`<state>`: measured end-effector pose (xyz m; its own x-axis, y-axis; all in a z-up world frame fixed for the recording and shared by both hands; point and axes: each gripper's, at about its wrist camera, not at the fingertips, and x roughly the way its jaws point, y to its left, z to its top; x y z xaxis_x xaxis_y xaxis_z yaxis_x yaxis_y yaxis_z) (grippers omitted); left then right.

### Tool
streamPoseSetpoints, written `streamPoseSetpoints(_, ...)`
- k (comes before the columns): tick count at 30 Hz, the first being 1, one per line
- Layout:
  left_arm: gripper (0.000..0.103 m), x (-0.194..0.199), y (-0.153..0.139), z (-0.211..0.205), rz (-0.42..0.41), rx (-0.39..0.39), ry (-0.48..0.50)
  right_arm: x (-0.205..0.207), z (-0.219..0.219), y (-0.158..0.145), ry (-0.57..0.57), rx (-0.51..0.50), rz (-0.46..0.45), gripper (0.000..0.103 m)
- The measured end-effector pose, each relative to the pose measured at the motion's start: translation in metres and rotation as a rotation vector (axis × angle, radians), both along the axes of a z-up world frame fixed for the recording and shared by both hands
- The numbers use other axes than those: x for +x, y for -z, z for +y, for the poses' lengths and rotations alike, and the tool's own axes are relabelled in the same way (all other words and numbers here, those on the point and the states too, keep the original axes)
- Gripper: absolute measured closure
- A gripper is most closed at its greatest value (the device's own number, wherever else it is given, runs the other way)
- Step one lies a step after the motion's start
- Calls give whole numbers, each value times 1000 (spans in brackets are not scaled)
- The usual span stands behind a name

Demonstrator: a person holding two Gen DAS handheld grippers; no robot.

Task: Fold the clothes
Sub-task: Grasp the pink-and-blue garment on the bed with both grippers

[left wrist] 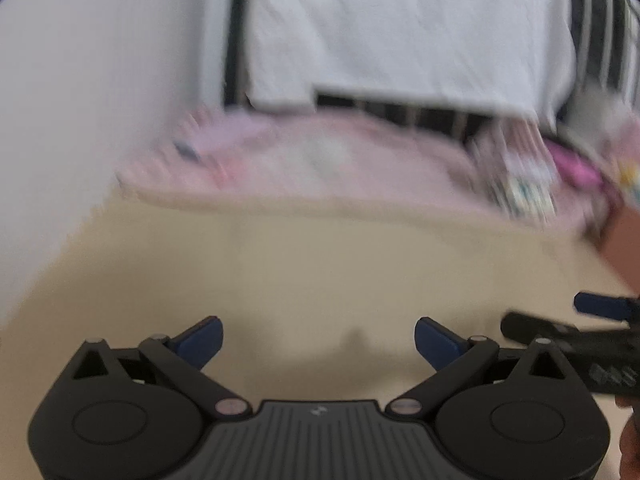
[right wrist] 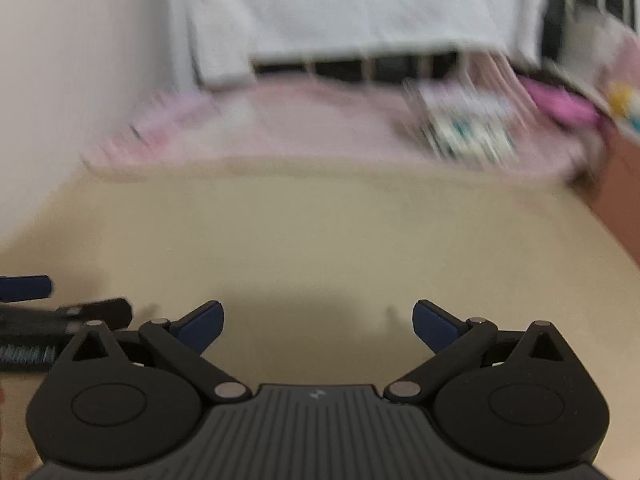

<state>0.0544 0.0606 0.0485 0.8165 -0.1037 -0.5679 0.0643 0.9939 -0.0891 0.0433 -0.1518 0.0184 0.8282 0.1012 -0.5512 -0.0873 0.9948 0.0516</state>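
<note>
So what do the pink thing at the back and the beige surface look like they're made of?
Pink cloth: looks like soft fabric, matte, lying rumpled, though motion blur hides the weave. Beige surface: smooth, matte, no visible grain; possibly a sheet or laminate, I cannot tell which.

Left gripper (left wrist: pixel 319 338) and right gripper (right wrist: pixel 318 322) side by side (both jaws spread wide).

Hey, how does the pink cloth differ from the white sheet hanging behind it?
The pink cloth lies flat at the far end of the beige surface; the white sheet hangs upright behind it over dark bars. The pink cloth has colourful items lying on its right side; the white sheet is plain, showing only creases. Both are blurred, and neither open claw touches either.
</note>
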Motion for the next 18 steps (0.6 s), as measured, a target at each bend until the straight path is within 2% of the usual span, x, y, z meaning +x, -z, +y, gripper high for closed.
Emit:
streamPoseSetpoints(2,1,40,-20,24,-44,21,-30,36,11,-22,-123,30,-47,0)
streamPoseSetpoints(4,0,90,-38,50,-91,47,-98,85,21,-44,-164,35,-107,1)
streamPoseSetpoints(6,0,143,-47,78,-115,16,-206,150,34,-64,-187,52,-150,1)
streamPoseSetpoints(7,0,175,-47,96,-98,-32,-241,181,40,-71,-185,73,-145,1)
streamPoseSetpoints(10,2,253,-29,132,40,-168,-287,286,57,-78,-138,195,-74,3)
streamPoseSetpoints(12,4,289,-13,150,70,-293,-379,338,68,-71,-120,271,-16,15)
streamPoseSetpoints(13,5,299,-7,155,72,-337,-395,362,73,-66,-112,306,11,20)
streamPoseSetpoints(14,7,308,-1,159,74,-382,-411,383,79,-59,-110,331,50,19)
streamPoseSetpoints(15,12,318,3,157,77,-395,-401,402,86,-51,-112,352,93,20)
streamPoseSetpoints(18,27,337,11,145,104,-339,-364,449,108,-27,-110,368,195,22)
